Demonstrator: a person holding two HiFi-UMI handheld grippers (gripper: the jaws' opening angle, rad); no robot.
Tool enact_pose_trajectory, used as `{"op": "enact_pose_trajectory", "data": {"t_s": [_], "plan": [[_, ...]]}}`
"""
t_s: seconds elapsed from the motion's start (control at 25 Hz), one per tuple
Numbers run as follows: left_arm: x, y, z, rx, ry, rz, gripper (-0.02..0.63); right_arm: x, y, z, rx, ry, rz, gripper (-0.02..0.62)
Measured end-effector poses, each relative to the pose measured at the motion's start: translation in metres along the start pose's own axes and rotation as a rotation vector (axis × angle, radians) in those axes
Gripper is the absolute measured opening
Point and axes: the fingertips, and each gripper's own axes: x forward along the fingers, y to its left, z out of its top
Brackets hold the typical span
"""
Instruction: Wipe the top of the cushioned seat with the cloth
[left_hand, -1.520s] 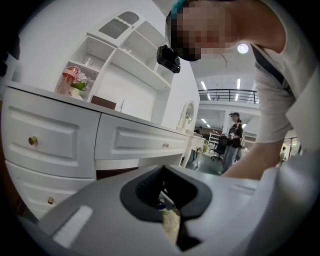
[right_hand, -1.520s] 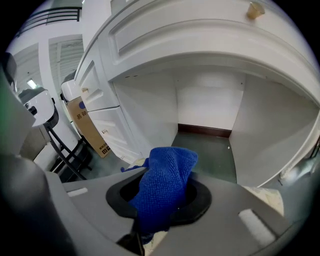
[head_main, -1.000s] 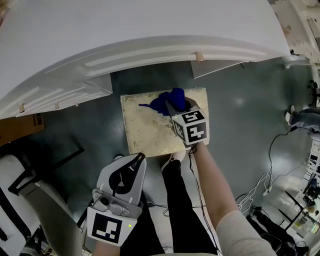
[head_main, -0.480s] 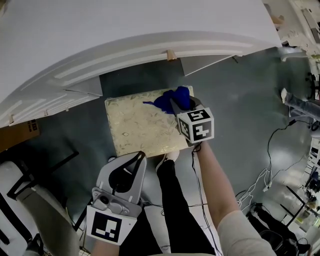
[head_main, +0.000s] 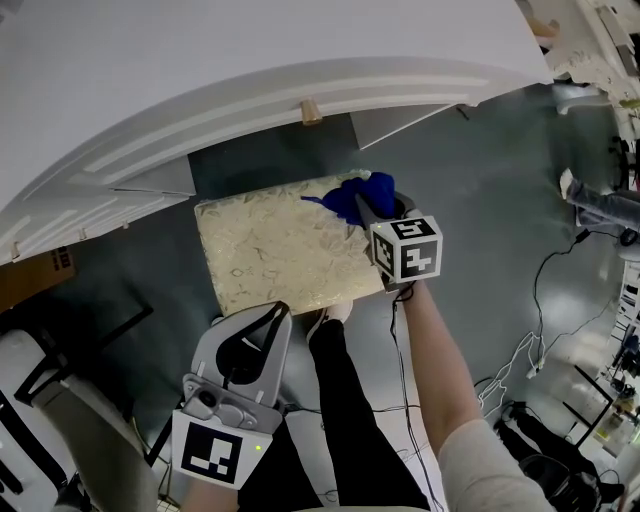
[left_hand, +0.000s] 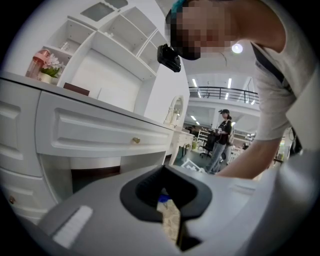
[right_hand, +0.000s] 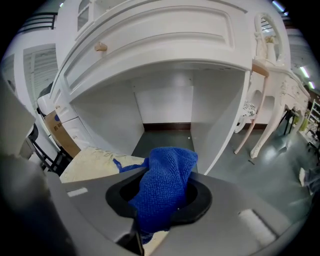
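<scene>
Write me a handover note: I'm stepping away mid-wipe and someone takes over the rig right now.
Right tongs: shut on the blue cloth, which lies at the far right corner of the cushioned seat.
Left tongs: shut, empty, held just off the seat's near edge.
Done: cloth gripped and down on the seat top.
Left: sweep the cloth across the rest of the top; nothing shows which areas are already wiped.
</scene>
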Motion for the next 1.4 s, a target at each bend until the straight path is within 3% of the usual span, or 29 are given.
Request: {"op": "enact_pose_trajectory", "data": {"t_s": [0.52, 0.88, 1.2, 1.4], "plan": [[0.003, -0.005, -0.002, -0.006, 0.008, -0.014, 0.0, -0.009, 0.0, -0.011, -0.005, -0.013, 0.009, 0.091], [-0.006, -0.003, 0.001, 0.001, 0.006, -0.016, 0.0, -0.032, 0.006, -0.041, 0.035, -0.01, 0.02, 0.091], [-0.022, 0.003, -0.002, 0.001, 0.005, -0.005, 0.0, -0.03, 0.013, -0.039, 0.008, 0.011, 0.006, 0.087], [-0.037, 0.007, -0.006, -0.003, 0.013, -0.003, 0.0, -0.022, 0.043, -0.031, -0.058, 0.022, 0.038, 0.086]]}}
